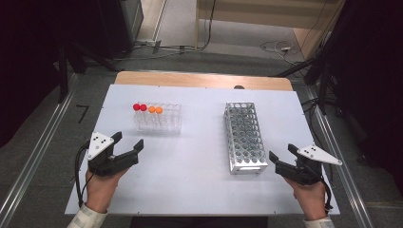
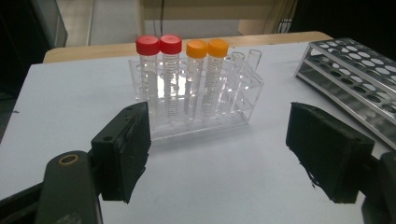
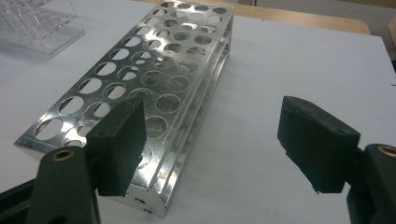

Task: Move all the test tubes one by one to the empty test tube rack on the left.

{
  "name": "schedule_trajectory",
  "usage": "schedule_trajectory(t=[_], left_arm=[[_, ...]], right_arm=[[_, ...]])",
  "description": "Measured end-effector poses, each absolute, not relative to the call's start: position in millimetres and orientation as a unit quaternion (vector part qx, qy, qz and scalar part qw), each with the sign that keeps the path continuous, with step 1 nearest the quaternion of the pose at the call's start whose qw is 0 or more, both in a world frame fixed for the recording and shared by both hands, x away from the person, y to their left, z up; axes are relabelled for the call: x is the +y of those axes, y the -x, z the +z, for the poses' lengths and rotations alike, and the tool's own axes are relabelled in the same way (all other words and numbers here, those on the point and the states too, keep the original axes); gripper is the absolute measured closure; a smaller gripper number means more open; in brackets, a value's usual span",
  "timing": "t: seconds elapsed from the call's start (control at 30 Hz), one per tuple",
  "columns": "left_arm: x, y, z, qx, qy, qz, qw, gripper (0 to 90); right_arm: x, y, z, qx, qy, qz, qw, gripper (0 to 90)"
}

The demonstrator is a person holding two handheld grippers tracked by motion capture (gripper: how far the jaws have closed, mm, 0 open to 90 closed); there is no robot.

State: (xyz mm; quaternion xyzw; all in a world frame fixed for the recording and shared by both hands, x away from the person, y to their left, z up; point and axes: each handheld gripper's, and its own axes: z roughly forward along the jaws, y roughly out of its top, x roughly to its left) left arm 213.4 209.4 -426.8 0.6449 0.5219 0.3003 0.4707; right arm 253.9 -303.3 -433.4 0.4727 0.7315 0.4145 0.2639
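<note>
A clear plastic rack (image 1: pixel 159 118) (image 2: pixel 196 100) stands at the table's back left, holding two red-capped tubes (image 2: pixel 159 74) and two orange-capped tubes (image 2: pixel 205 74) upright in a row. An empty metal rack (image 1: pixel 244 137) (image 3: pixel 140 88) with many round holes lies right of centre. My left gripper (image 1: pixel 128 141) (image 2: pixel 217 149) hovers open in front of the clear rack, a short way off, nothing between its jaws. My right gripper (image 1: pixel 281 153) (image 3: pixel 210 144) is open beside the metal rack's near right corner, its left jaw in front of that rack's near end.
The white tabletop (image 1: pixel 190 161) lies on a wooden table whose far edge (image 1: pixel 199 78) shows. Bare surface spans between the two racks and along the front. Metal rails (image 1: pixel 33 156) run along both sides on the floor, cables beyond the table.
</note>
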Motion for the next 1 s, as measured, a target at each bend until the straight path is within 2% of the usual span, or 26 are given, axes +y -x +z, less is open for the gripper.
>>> schedule_trajectory(t=[1.0], left_arm=[[220, -189, -433, 0.526, -0.644, 0.307, 0.463, 21.7]], right_arm=[[-305, -253, -433, 0.731, -0.474, 0.414, 0.264, 22.4]])
